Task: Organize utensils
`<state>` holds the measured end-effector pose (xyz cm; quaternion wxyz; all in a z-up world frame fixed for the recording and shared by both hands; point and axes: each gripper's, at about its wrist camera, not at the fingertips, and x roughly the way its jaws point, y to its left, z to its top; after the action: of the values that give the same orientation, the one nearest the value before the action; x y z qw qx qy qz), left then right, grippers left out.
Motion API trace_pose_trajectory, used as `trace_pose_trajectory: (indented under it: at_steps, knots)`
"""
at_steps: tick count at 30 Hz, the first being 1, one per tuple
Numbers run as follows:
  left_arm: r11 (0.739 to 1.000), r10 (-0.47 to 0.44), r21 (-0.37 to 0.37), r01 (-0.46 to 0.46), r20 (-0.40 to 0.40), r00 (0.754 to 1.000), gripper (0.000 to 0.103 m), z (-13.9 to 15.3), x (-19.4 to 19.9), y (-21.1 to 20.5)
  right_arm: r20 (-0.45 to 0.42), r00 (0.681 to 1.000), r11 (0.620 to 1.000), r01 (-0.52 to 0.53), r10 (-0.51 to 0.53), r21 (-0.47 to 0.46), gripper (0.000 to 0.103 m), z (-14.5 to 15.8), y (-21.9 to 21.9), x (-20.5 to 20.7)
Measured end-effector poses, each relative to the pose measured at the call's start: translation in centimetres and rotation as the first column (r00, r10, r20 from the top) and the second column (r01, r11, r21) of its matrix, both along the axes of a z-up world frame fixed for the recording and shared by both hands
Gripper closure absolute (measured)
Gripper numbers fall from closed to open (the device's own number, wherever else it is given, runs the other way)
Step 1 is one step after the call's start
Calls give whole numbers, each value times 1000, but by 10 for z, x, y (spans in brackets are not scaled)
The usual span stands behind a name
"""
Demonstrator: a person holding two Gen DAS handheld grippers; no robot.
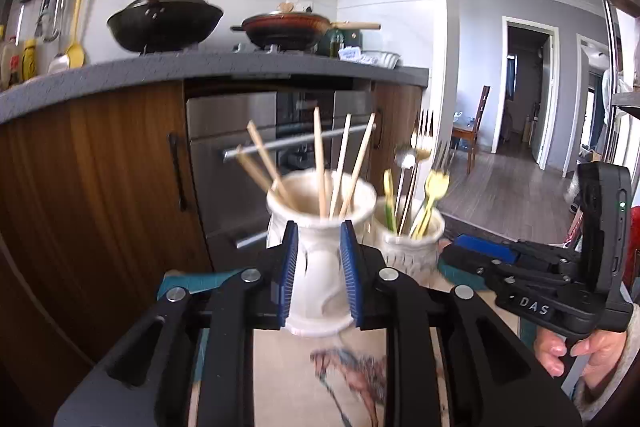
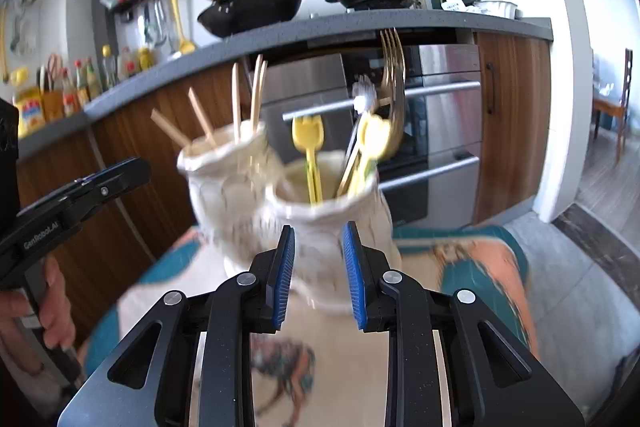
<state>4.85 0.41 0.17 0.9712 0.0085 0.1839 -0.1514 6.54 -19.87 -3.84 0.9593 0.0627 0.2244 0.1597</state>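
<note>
Two white ceramic holders stand side by side on a patterned cloth. The chopstick holder holds several wooden chopsticks. My left gripper is shut on its body. The fork holder holds yellow and gold forks and spoons. My right gripper is shut on its body. The fork holder also shows in the left wrist view, with the right gripper beside it. The chopstick holder shows in the right wrist view, left of the fork holder, with the left gripper at far left.
The patterned cloth with a horse picture covers the surface under the holders. Behind stand wooden cabinets, a steel oven and a grey counter with two pans. A doorway and wooden floor lie to the right.
</note>
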Motion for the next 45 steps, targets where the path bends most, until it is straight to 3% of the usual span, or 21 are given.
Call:
trace_pose_trajectory:
  at_steps: [4, 6, 8, 9, 11, 14, 24, 45]
  knots:
    - [998, 57, 3, -57, -58, 997, 67, -28, -8, 6, 35, 999, 996, 26, -23, -84, 72, -7, 7, -19]
    - [996, 90, 26, -89, -61, 994, 58, -39, -13, 7, 61, 997, 992, 52, -46, -112, 53, -9, 10, -25]
    - [993, 112, 44, -111, -29, 993, 37, -44, -21, 8, 97, 993, 988, 79, -66, -130, 43, -9, 9, -31]
    - [992, 117, 49, -117, -8, 993, 32, -44, -25, 9, 107, 992, 987, 87, -73, -135, 35, -9, 9, -33]
    - [992, 111, 55, -113, 26, 993, 21, -43, -33, 10, 129, 988, 984, 103, -84, -144, 25, -10, 7, -38]
    - [990, 112, 77, -117, 66, 992, 11, -43, -40, 12, 163, 980, 980, 136, -112, -145, 15, -11, 1, -45]
    - [988, 142, 48, -147, 96, 985, 6, -48, -41, 24, 193, 973, 980, 151, -125, -126, 5, -10, -6, -50]
    - [990, 119, 57, -125, 105, 987, 5, -49, -45, 20, 192, 973, 978, 153, -125, -143, 5, -10, -7, -49]
